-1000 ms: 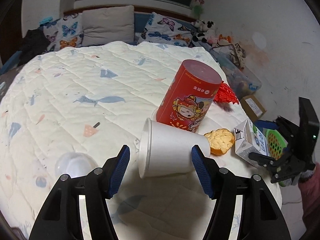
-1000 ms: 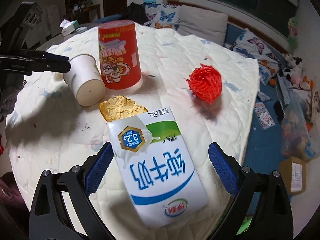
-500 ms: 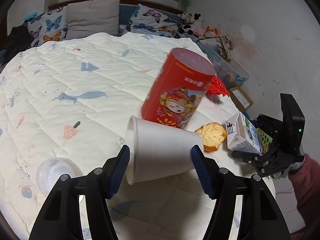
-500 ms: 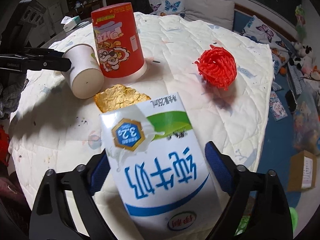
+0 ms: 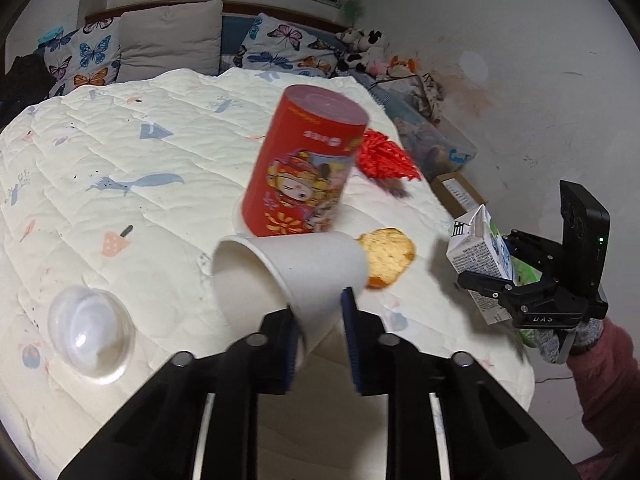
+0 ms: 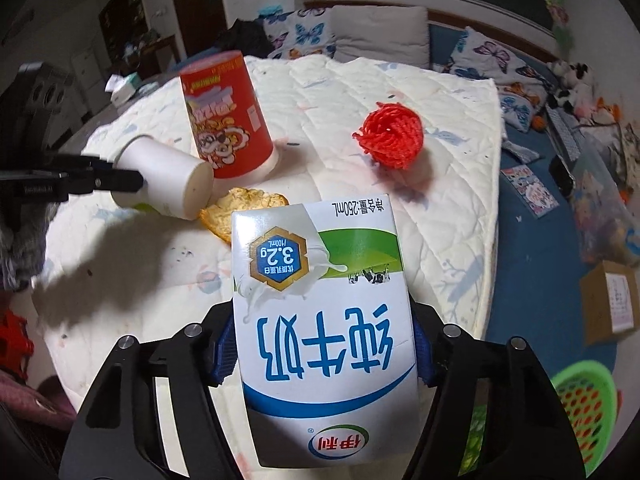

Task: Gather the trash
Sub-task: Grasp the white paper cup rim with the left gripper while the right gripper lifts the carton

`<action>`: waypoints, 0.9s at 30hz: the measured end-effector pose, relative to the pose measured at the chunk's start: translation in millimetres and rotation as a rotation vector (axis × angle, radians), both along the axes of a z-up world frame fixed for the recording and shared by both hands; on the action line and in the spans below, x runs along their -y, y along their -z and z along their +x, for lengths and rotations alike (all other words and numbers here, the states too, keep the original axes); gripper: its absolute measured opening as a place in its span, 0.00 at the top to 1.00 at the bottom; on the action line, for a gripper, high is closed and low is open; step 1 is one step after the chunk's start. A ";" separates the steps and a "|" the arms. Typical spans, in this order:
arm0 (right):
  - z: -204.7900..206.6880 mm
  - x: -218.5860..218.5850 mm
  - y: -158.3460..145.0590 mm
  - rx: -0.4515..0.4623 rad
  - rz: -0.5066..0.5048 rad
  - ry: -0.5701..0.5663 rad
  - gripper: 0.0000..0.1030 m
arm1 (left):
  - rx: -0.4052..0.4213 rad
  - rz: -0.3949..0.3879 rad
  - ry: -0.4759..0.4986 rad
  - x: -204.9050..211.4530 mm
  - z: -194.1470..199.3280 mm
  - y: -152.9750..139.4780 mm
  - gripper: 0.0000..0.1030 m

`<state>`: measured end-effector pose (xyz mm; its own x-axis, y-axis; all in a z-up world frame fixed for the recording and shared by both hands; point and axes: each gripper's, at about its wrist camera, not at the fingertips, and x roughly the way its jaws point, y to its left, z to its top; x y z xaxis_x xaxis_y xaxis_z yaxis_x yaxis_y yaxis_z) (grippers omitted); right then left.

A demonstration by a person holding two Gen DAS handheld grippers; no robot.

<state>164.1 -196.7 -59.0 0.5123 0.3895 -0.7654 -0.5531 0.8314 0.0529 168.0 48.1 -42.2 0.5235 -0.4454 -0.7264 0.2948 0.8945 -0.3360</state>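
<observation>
With jaws just closed, the left gripper (image 5: 320, 336) pinches the paper cup (image 5: 288, 276) and the right gripper (image 6: 322, 350) clamps the milk carton (image 6: 320, 320), while the red canister (image 5: 304, 160), red mesh ball (image 6: 390, 136) and bread piece (image 5: 386, 256) remain uncollected.

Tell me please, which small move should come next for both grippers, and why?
Probably lift both and carry them toward the green basket. The left gripper, jaws just closed, pinches the white paper cup; the right gripper, jaws just closing, clamps the milk carton.

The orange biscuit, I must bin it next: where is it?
The orange biscuit lies on the quilt, beside the paper cup, before the red canister.
</observation>
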 end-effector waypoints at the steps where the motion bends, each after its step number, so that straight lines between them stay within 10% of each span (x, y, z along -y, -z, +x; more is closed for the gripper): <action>1: -2.1 0.4 -1.8 0.000 0.006 0.008 0.35 | 0.011 0.000 0.002 1.5 -4.4 -2.2 0.92; 27: -73.0 133.8 -23.4 0.052 0.058 0.405 0.35 | 0.148 -0.046 0.197 102.6 -48.3 -55.2 0.97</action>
<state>91.1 -330.4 -35.6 0.6703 0.1899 -0.7174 -0.1846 0.9790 0.0867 119.7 -54.5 13.0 0.5222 -0.5803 -0.6250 0.5112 0.7996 -0.3153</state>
